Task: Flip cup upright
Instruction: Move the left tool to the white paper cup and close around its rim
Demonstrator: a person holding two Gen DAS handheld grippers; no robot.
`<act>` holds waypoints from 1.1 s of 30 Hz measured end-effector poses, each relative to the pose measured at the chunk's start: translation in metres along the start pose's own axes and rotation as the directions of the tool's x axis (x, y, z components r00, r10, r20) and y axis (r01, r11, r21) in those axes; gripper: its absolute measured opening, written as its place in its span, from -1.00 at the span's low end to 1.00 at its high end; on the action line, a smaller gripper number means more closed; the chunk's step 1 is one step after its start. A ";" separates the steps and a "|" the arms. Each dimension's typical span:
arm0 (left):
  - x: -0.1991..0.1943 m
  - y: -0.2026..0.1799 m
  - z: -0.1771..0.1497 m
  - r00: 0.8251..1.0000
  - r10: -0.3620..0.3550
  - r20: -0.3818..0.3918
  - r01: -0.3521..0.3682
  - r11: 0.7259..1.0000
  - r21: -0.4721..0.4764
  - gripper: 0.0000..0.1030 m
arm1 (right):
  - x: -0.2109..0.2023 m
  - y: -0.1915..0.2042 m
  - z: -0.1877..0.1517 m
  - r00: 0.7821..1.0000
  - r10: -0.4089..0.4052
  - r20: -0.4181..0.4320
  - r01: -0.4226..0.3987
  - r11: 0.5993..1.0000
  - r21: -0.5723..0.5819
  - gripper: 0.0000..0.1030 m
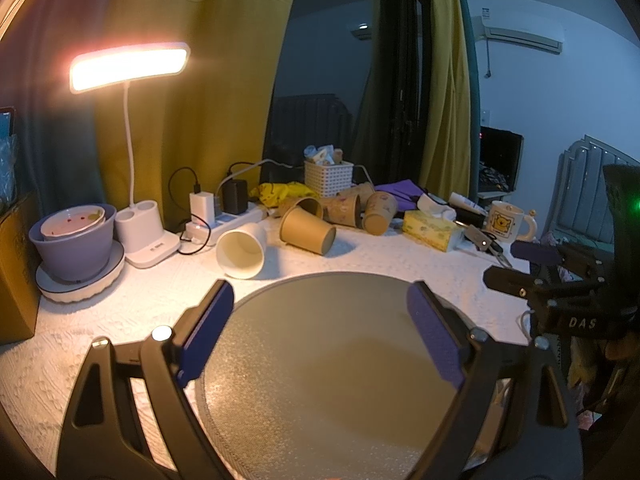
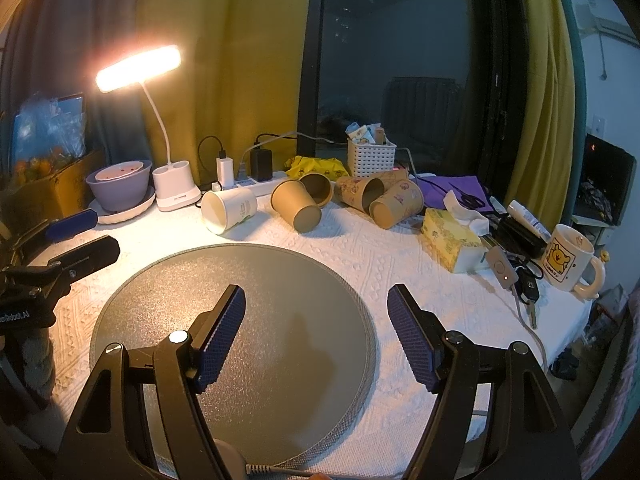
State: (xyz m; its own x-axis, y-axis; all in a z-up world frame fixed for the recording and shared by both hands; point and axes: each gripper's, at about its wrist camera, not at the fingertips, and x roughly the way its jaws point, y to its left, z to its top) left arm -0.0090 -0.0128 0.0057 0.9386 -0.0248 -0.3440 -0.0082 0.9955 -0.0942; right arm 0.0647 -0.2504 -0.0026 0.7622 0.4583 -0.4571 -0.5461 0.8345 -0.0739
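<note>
A white paper cup [image 1: 241, 254] [image 2: 228, 211] lies on its side beyond the round grey mat [image 1: 340, 360] [image 2: 240, 320], mouth toward me. A brown paper cup [image 1: 307, 231] [image 2: 296, 206] lies on its side to its right, bottom toward me. Several more brown cups [image 1: 360, 208] [image 2: 380, 198] lie tipped behind it. My left gripper [image 1: 320, 300] is open and empty above the mat. My right gripper [image 2: 316, 304] is open and empty above the mat's right part. Each gripper shows at the edge of the other's view, the right one [image 1: 536, 264] and the left one [image 2: 80, 236].
A lit desk lamp [image 1: 130, 66] [image 2: 138, 66], a purple bowl [image 1: 74, 246] [image 2: 120, 186] and a power strip [image 1: 228, 222] stand at the back left. A white basket [image 2: 370, 158], tissue box [image 2: 452, 240], keys and a bear mug [image 2: 568, 258] crowd the right.
</note>
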 end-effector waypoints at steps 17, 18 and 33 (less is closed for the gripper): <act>0.005 -0.002 0.001 1.000 0.006 -0.012 -0.007 1.000 -0.009 0.74 | 0.021 -0.008 0.009 1.000 0.026 -0.013 -0.026 1.000 0.011 0.48; 0.007 -0.001 0.001 1.000 0.009 -0.020 -0.009 1.000 -0.010 0.74 | 0.025 -0.010 0.010 0.999 0.028 -0.018 -0.027 1.000 0.012 0.48; 0.095 0.027 0.034 0.964 0.110 -0.243 -0.096 0.993 0.069 0.74 | 0.117 -0.050 0.033 0.992 0.052 -0.111 -0.048 0.998 0.037 0.48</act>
State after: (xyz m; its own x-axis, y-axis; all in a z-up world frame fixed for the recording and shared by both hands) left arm 0.0920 0.0147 0.0021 0.8200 0.0630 -0.5689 -0.0742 0.9972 0.0035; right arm 0.1923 -0.2283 -0.0232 0.6896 0.4642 -0.5559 -0.5690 0.8221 -0.0194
